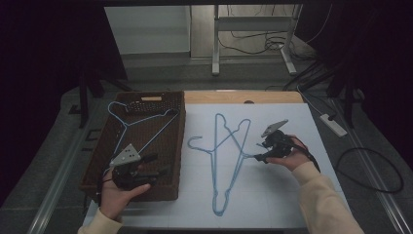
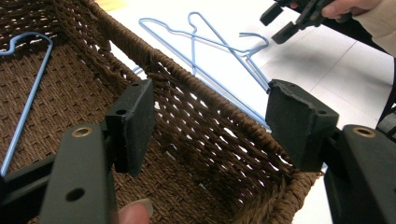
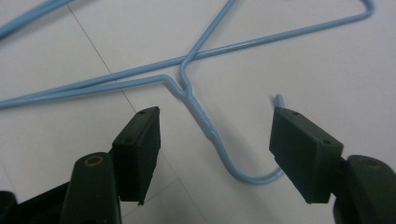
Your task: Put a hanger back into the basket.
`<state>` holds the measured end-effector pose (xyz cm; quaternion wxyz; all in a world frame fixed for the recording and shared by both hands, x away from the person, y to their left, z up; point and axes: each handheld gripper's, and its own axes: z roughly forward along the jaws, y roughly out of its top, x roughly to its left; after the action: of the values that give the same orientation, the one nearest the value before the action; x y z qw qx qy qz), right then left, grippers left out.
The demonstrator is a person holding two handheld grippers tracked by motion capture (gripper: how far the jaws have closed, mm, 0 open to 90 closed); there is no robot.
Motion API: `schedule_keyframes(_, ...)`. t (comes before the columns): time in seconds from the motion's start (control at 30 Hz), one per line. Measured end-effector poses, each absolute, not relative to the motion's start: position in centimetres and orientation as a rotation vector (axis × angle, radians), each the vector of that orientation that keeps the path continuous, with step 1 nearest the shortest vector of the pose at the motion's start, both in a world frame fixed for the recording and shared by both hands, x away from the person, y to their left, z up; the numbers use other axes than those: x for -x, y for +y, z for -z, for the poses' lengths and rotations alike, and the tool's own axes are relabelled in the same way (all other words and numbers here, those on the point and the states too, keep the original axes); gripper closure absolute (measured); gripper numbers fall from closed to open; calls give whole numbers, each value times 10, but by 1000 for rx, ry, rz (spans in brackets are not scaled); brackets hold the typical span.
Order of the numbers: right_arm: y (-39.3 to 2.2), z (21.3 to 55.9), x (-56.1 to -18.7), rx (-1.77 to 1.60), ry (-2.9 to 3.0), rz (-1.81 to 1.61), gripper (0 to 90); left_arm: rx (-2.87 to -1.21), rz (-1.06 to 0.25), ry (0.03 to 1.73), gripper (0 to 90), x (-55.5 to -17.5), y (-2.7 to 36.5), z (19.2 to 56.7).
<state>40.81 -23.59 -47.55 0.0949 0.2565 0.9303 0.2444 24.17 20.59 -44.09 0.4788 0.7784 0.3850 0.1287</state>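
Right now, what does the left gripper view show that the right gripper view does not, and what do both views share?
The left gripper view alone: the brown woven basket with one blue hanger lying inside it, the left gripper open over the basket's wall, and farther off the right gripper in a hand.

The right gripper view alone: a close look at a hook and its twisted neck between that gripper's open jaws.

Both: the blue hangers on the white table, crossing each other.
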Motion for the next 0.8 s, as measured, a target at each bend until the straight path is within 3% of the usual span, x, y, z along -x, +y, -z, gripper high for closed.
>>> schedule_keyframes(0.5, -204, 490, -434, -594, 2935, -509, 442, -1907, -310, 934, 340, -242, 205, 442)
schedule_keyframes(0.8, -198, 494, -438, -516, 2996, -384, 578, -1905, -313, 935, 341, -242, 206, 441)
